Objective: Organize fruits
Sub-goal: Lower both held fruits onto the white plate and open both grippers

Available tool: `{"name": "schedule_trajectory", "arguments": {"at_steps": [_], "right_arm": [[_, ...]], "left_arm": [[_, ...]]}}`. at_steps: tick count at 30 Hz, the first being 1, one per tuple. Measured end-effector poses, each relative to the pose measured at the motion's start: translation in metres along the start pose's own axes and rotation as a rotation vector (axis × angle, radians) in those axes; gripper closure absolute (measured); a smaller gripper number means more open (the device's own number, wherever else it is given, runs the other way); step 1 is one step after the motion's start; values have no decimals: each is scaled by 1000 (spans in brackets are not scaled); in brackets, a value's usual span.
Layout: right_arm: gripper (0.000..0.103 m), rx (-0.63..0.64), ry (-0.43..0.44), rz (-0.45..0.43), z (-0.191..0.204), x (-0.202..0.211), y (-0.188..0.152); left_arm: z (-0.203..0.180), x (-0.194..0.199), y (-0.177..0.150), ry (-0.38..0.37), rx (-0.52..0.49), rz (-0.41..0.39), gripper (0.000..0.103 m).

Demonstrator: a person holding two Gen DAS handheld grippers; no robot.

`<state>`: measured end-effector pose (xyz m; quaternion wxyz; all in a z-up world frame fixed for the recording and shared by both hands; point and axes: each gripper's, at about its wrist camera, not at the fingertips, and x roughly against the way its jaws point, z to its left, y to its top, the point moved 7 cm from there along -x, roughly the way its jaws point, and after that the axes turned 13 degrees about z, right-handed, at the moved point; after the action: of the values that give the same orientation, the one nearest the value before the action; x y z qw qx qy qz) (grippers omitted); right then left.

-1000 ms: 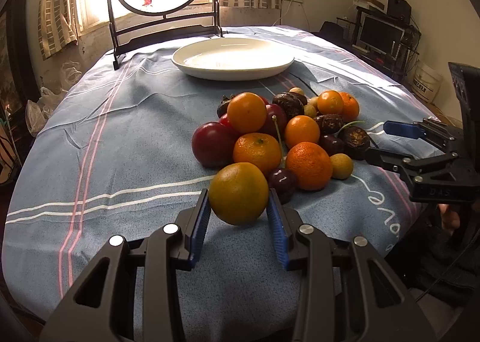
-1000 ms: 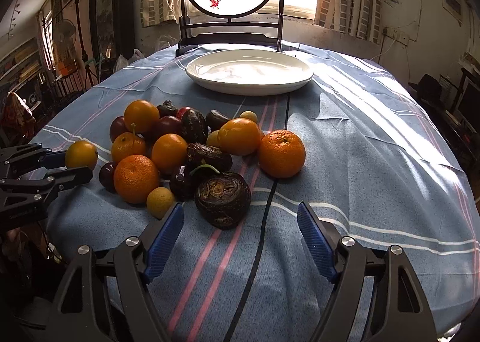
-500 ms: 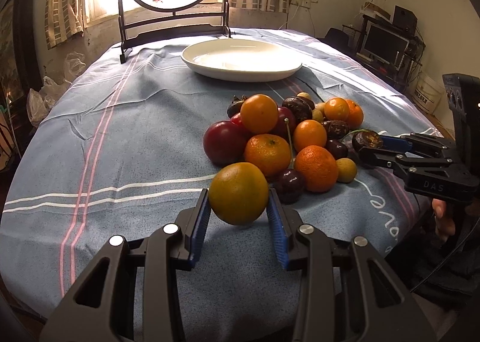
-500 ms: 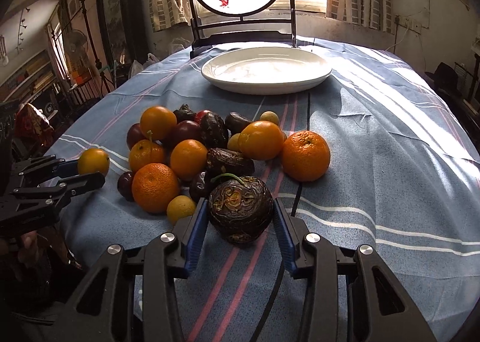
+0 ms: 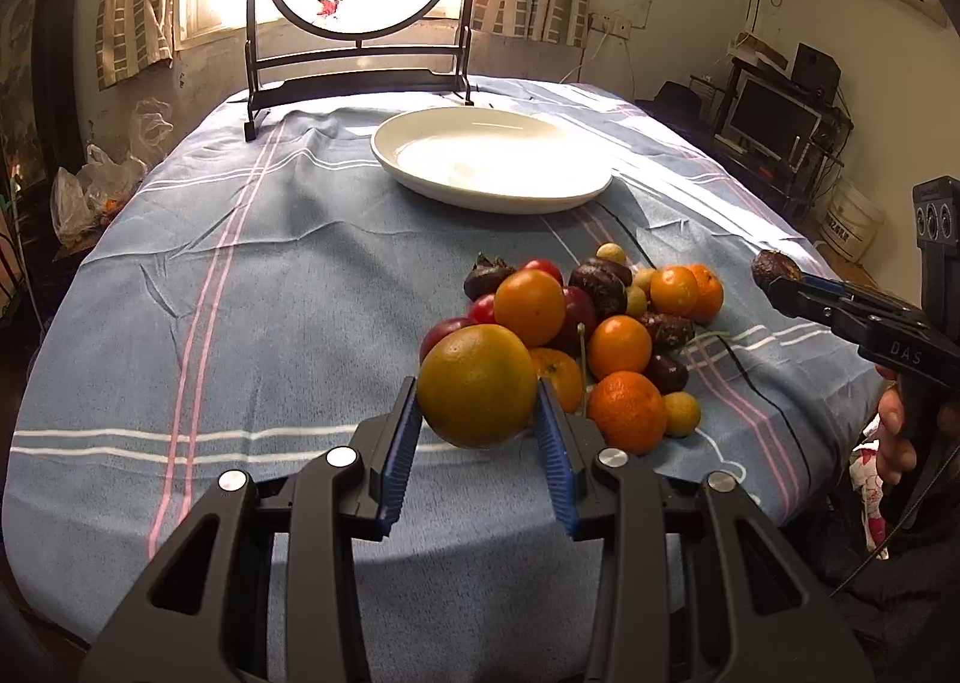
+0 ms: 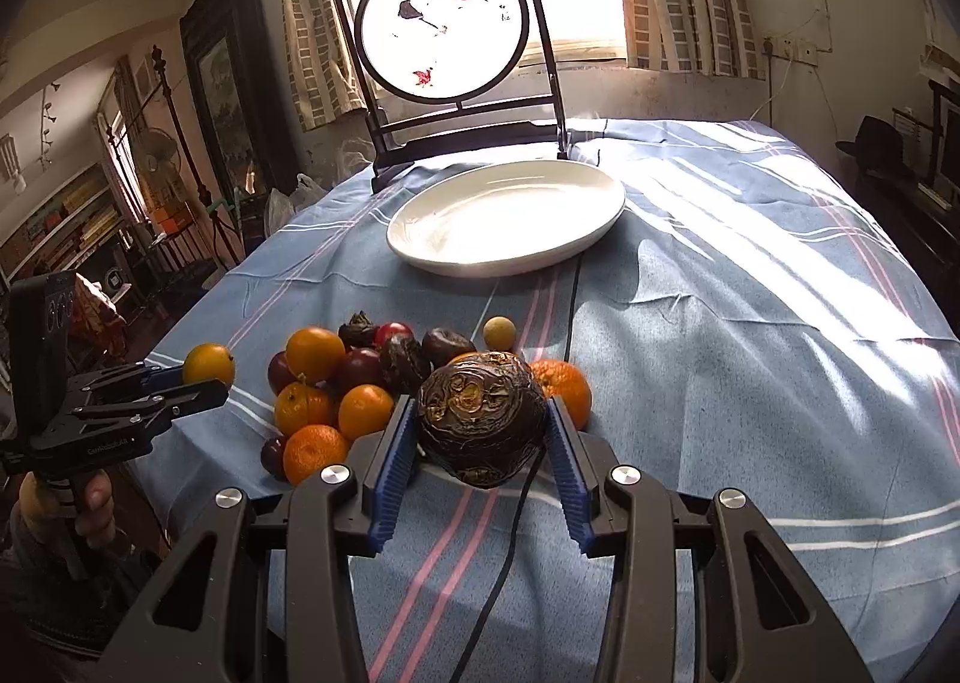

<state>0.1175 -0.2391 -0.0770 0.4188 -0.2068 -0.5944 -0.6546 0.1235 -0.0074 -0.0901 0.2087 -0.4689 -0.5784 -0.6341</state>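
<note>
My left gripper is shut on a yellow-orange orange and holds it above the cloth, in front of the fruit pile. My right gripper is shut on a dark wrinkled passion fruit, lifted above the cloth. The right gripper with that fruit shows at the right of the left wrist view. The left gripper with the orange shows at the left of the right wrist view. A white plate stands empty beyond the pile; it also shows in the right wrist view.
The pile holds several oranges, tangerines, dark plums, passion fruits and small yellow fruits. A round painted screen on a black stand rises behind the plate. The blue striped tablecloth drops off at the near edges.
Both grippers have risen with their fruit. The right one closed on the passion fruit a second ago and lifted it off the cloth. The left kept its hold on the orange.
</note>
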Motion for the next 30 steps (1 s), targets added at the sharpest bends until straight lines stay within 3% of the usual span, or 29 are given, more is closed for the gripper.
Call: {"name": "schedule_trajectory", "arguments": {"at_steps": [7, 12, 15, 19, 21, 22, 23, 24, 26, 30], "right_arm": [[59, 17, 27, -17, -6, -12, 83], [59, -14, 21, 62, -27, -71, 136], [59, -31, 17, 125, -41, -115, 158], [59, -67, 28, 158, -54, -161, 187], [53, -82, 54, 151, -60, -176, 202], [46, -94, 56, 149, -62, -180, 207], [35, -110, 33, 133, -67, -180, 211], [35, -120, 23, 113, -68, -176, 213], [35, -125, 39, 94, -66, -160, 209], [35, -98, 23, 66, -54, -115, 173]], "left_arm": [[-14, -6, 91, -16, -58, -35, 66], [-7, -69, 154, -32, -16, 76, 66], [1, -113, 179, -35, 16, 157, 65], [15, -158, 209, -15, 47, 206, 65], [21, -174, 227, -32, 53, 224, 65], [25, -181, 234, -43, 63, 231, 60], [31, -184, 239, -45, 88, 230, 57], [36, -183, 243, -56, 120, 220, 52], [40, -168, 246, -86, 148, 180, 51], [31, -114, 218, -78, 106, 91, 37]]}}
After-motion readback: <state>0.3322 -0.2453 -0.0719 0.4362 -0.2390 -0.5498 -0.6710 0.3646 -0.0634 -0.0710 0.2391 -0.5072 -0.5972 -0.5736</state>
